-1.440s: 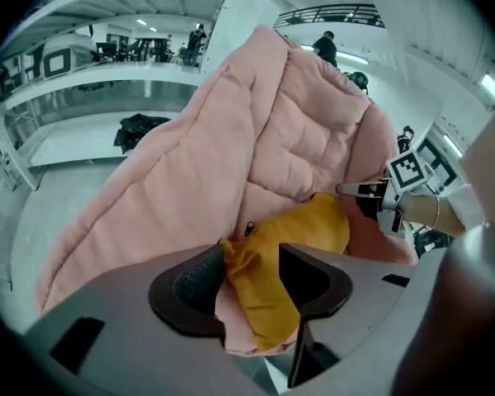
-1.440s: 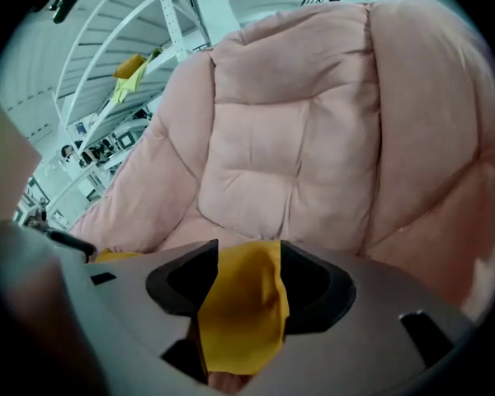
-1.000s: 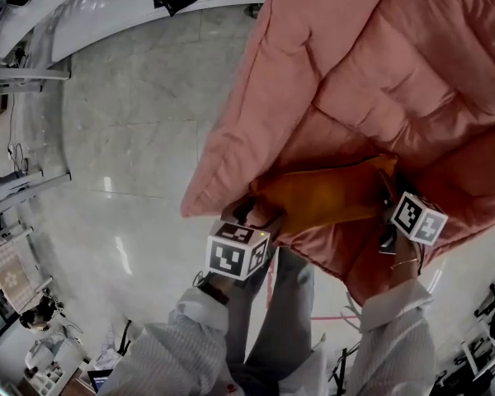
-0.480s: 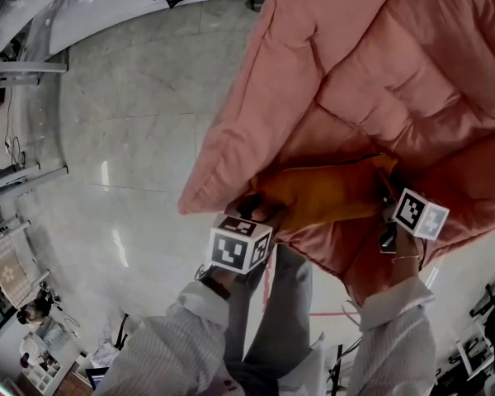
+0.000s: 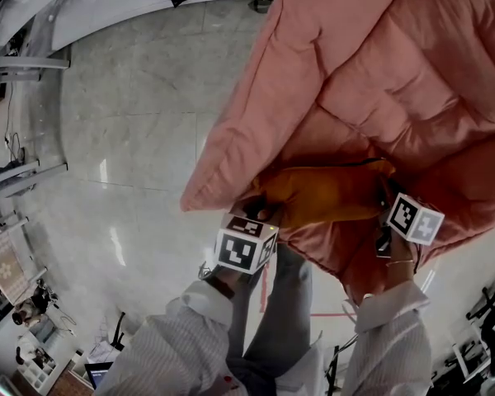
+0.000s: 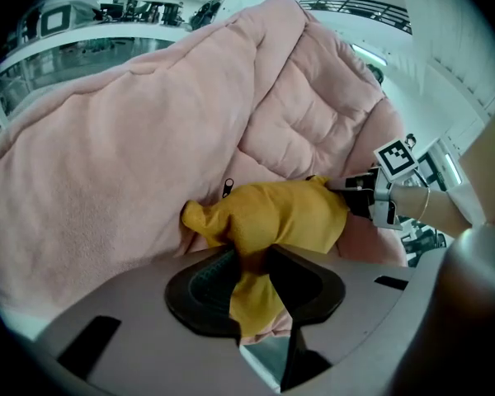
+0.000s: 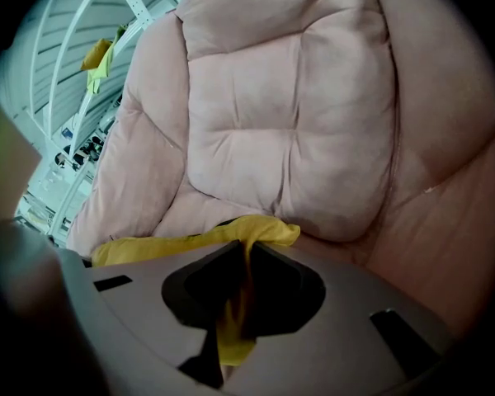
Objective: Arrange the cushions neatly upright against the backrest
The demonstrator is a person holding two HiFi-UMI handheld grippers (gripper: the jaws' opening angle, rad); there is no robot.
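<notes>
A small yellow cushion (image 5: 322, 195) lies flat across the front of a big pink padded seat (image 5: 445, 180), below its quilted backrest (image 5: 396, 73). My left gripper (image 5: 260, 211) is at the cushion's left end. Its jaws are closing and pinch a bunched yellow corner (image 6: 252, 271) between them. My right gripper (image 5: 385, 198) is at the right end, also seen from the left gripper view as the right gripper (image 6: 359, 198). Its jaws are closing too, with a thin yellow fold (image 7: 246, 283) squeezed between them. In the right gripper view the backrest (image 7: 289, 122) rises behind the cushion (image 7: 190, 242).
Glossy pale floor (image 5: 132, 155) spreads to the left of the seat. A white curved counter (image 5: 107, 7) runs along the top left, and metal frames (image 5: 25, 180) stand at the left edge. The person's legs (image 5: 280, 320) are just below the seat's front edge.
Both grippers have stayed at the two ends of the yellow cushion. The left marker cube has edged slightly to the right. The cushion lies where it was.
</notes>
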